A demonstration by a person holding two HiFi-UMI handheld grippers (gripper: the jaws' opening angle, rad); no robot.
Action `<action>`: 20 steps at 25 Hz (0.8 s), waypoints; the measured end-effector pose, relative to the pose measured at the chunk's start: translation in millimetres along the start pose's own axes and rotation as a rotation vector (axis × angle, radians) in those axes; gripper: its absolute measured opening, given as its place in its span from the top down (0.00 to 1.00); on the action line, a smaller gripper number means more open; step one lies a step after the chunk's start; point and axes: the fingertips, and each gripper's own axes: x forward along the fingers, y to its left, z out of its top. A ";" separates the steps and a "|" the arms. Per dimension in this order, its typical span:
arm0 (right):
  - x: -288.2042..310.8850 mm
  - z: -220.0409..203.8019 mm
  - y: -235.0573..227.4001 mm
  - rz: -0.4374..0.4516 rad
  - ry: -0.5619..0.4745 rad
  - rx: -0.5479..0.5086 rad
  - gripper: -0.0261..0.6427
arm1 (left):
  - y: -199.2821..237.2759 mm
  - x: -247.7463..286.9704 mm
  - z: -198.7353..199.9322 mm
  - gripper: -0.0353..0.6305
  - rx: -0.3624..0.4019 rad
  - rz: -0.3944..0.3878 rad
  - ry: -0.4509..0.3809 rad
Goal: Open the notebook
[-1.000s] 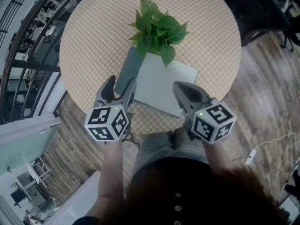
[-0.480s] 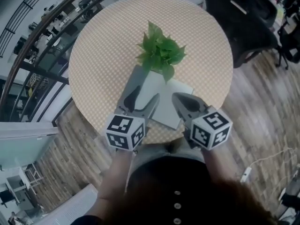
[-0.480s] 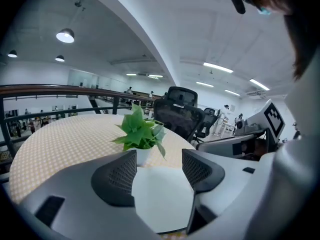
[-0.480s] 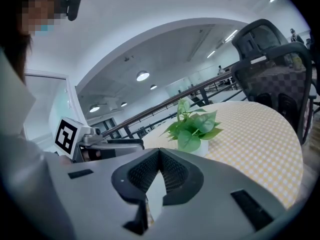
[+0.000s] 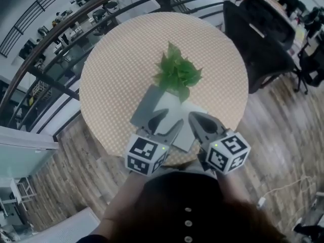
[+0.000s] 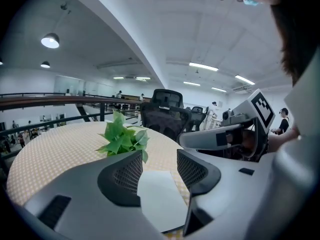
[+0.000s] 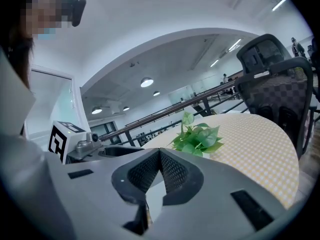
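Note:
The notebook point(image 5: 174, 110) lies open on the round table point(image 5: 116, 70), its grey cover point(image 5: 146, 105) folded out to the left of a white page. My left gripper point(image 5: 169, 119) hovers above the notebook's near edge. Its jaws are closing with nothing between them; in the left gripper view point(image 6: 159, 171) the white page point(image 6: 157, 201) shows through the gap, lower down. Just to its right my right gripper point(image 5: 195, 116) is shut and empty, the pads meeting at their tips point(image 7: 160, 156).
A potted green plant point(image 5: 177, 75) stands at the notebook's far edge. A dark office chair point(image 5: 258, 39) is at the table's far right and a railing point(image 5: 76, 9) curves behind it. Wooden floor surrounds the table.
Both grippers have lifted and drawn back toward me. The left one has swung right, away from the grey cover's edge, and its jaws have narrowed.

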 end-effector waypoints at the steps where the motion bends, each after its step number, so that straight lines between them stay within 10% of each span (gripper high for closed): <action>1: -3.0 2.4 1.3 -0.003 -0.015 -0.005 0.94 | -1.2 -1.4 0.0 0.62 0.006 0.002 -0.004; 10: -14.7 -3.5 4.4 -0.020 -0.012 -0.024 0.94 | -12.6 0.7 -2.7 0.89 0.025 -0.012 -0.009; 20: -15.7 -19.2 5.5 -0.018 0.033 -0.007 0.94 | -23.6 8.5 -25.4 0.93 -0.017 -0.037 0.043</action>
